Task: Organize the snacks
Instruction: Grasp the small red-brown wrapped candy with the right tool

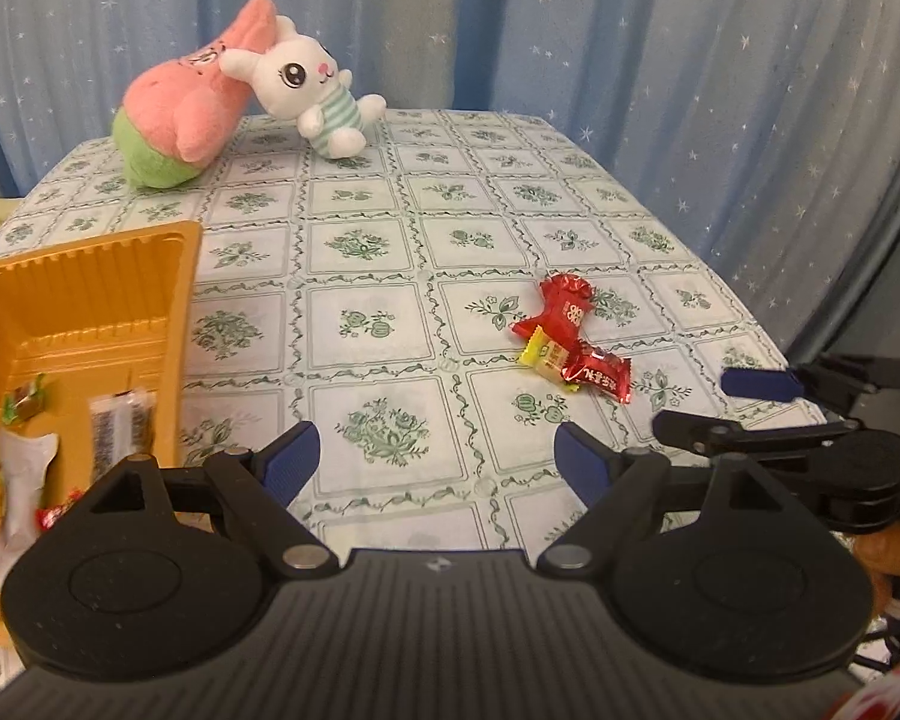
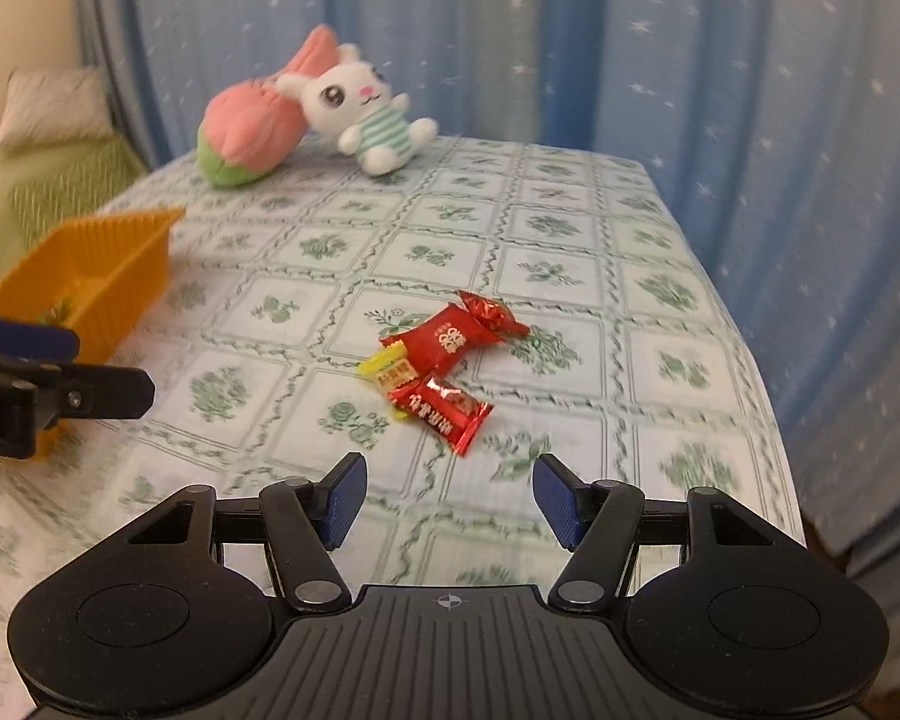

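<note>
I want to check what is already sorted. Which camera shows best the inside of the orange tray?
The left wrist view: the orange tray is close, with wrapped snacks visible inside. The right wrist view shows mostly its blurred outer wall.

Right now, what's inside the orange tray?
The orange tray holds several wrapped snacks: a green-and-brown candy, a barcoded bar and a white packet. The left claw's body hides its near end.
</note>
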Motion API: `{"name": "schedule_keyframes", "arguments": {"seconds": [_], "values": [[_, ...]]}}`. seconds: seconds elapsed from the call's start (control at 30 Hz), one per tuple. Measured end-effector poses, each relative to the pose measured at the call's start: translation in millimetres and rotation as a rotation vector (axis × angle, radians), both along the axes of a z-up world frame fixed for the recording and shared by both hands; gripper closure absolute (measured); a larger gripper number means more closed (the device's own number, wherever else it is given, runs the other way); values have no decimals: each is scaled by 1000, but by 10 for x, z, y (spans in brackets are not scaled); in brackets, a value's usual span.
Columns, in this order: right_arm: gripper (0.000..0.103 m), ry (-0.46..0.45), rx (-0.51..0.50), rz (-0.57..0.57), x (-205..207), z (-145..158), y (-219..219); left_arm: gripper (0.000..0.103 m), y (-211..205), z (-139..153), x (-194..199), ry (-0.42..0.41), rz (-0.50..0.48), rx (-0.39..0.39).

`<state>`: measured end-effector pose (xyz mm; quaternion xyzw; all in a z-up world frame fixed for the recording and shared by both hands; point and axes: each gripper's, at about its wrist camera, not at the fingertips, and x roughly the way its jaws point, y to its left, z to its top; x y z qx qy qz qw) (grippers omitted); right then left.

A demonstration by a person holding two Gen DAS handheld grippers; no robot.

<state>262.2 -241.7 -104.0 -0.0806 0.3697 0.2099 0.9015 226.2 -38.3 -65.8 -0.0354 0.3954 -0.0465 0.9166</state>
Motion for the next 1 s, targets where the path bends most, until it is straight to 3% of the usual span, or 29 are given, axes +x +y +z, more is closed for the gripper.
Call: {"name": "schedule_keyframes", "arguments": {"seconds": [0.27, 0.5, 0.6, 0.7, 0.83, 1.0], "values": [[48, -46, -141, 87, 362, -330, 236, 19, -11, -113, 199, 0, 0, -8], [51, -87, -179, 136, 501, -440, 310, 19, -2, -186, 257, 2, 12, -30], [69, -89, -169, 157, 513, -450, 318, 19, -20, -224, 264, 9, 9, -37], [79, -79, -162, 153, 504, -444, 311, 19, -41, -255, 259, 15, 2, -41], [85, -37, -70, 82, 555, -382, 206, 19, -42, -294, 245, 24, 5, -47], [85, -22, -45, 38, 596, -370, 159, 19, -28, -306, 229, 28, 8, -51]]}}
